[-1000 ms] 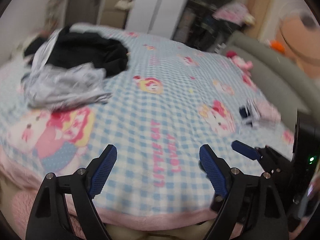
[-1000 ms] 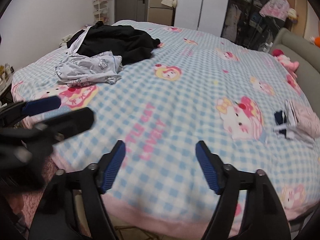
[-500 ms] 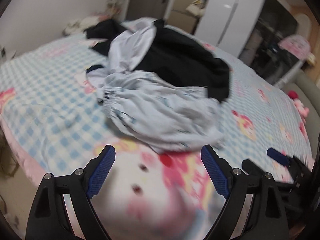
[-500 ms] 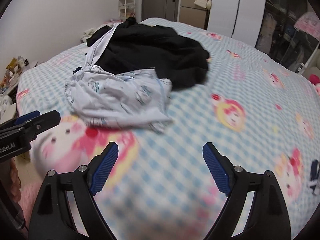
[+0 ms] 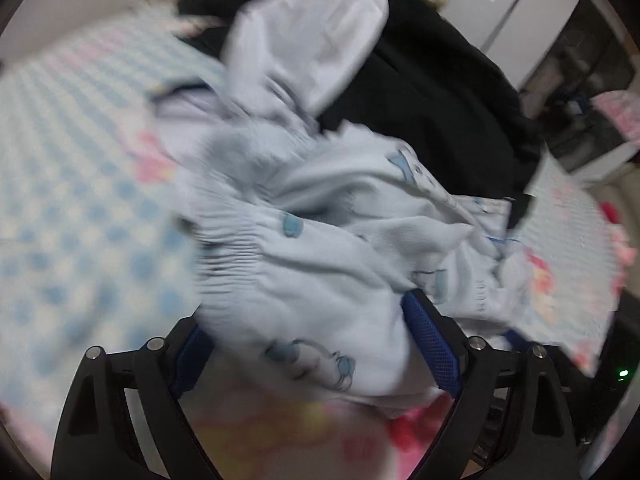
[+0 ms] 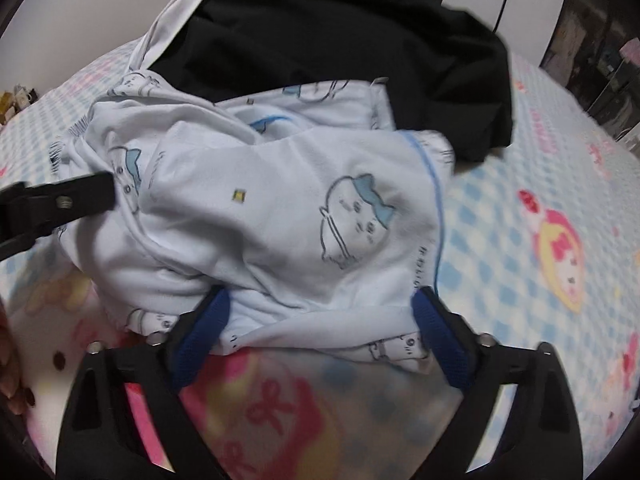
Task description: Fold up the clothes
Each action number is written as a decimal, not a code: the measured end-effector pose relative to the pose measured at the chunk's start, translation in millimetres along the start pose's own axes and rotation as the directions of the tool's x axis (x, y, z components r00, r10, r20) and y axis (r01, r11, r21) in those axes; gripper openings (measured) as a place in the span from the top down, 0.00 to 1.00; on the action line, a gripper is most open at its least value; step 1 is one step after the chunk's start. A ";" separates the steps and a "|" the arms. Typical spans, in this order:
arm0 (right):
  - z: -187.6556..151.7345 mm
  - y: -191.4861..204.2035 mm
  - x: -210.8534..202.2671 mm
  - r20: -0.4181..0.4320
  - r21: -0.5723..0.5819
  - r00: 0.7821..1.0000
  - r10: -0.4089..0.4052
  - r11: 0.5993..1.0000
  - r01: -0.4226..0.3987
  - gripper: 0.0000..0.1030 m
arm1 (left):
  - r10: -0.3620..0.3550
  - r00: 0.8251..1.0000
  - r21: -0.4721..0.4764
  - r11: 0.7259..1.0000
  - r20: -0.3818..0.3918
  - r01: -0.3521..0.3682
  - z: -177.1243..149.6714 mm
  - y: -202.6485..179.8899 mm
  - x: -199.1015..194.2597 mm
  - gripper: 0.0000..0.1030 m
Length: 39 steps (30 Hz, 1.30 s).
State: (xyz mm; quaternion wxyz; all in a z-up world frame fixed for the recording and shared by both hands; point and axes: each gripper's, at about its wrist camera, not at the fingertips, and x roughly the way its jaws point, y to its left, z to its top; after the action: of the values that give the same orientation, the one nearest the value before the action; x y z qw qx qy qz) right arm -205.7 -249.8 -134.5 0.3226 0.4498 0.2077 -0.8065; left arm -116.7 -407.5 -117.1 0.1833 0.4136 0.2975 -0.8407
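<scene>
A crumpled pale blue-white garment with cartoon prints (image 5: 332, 248) lies on the bed, also in the right wrist view (image 6: 288, 208). A black garment (image 5: 432, 80) lies behind and partly under it, also in the right wrist view (image 6: 340, 28). My left gripper (image 5: 312, 344) is open, its blue pads either side of the near edge of the pale garment. My right gripper (image 6: 320, 328) is open, straddling the garment's near hem. The left gripper's finger (image 6: 68, 200) shows at the left edge of the right wrist view, touching the cloth.
The bed has a blue-and-white checked blanket with pink cartoon figures (image 6: 520, 220). White wardrobes (image 5: 520, 4) and dark shelving (image 6: 600, 52) stand behind the bed. A wall runs along the left side.
Both grippers have moved forward to the pale garment, which now fills both views and lies between the open fingers. The jaws stay open.
</scene>
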 end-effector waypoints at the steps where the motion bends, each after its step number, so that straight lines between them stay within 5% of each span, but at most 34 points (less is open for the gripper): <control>1: -1.3 -1.0 -3.1 0.003 -0.001 1.000 0.009 1.000 -0.009 0.44 | -0.043 0.999 -0.002 0.999 -0.017 0.043 0.2 -0.8 2.8 0.53; 2: -2.8 -2.4 -7.3 0.008 -0.002 1.000 0.021 1.000 -0.021 0.63 | -0.033 0.999 0.024 0.999 -0.004 0.033 -1.8 -7.3 -1.7 0.59; 5: -10.2 -12.1 -31.2 0.040 0.002 0.997 0.067 0.998 -0.067 0.84 | -0.062 0.998 0.103 0.993 0.033 0.058 -13.8 -33.3 -21.9 0.73; 10: -41.9 -46.7 -87.2 0.112 0.032 0.993 0.030 0.999 -0.033 0.88 | -0.173 0.985 0.277 0.948 0.027 0.159 -46.5 -98.4 -57.0 0.76; 15: -90.4 -89.1 -140.2 0.136 0.101 0.990 -0.044 0.994 0.030 0.88 | -0.278 0.959 0.418 0.866 -0.054 0.275 -102.2 -178.7 -84.9 0.76; 21: -168.3 -158.0 -176.7 0.074 0.221 0.989 -0.126 0.969 0.107 0.88 | -0.359 0.909 0.509 0.753 -0.212 0.416 -189.4 -261.7 -86.0 0.76; 31: -277.3 -234.7 -222.5 0.033 0.383 0.976 -0.216 0.905 0.188 0.88 | -0.397 0.836 0.462 0.702 -0.379 0.543 -286.9 -333.7 -82.5 0.76; 39: -302.9 -268.4 -256.6 0.075 0.480 0.960 -0.269 0.854 0.202 0.88 | -0.427 0.822 0.543 0.616 -0.378 0.570 -291.0 -391.4 -109.2 0.80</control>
State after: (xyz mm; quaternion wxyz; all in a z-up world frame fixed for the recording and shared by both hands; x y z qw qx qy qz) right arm -117.0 214.6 -56.2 0.1169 0.4279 0.0376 -0.8954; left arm -98.5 84.8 -32.7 -0.2423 0.4369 0.1167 -0.8583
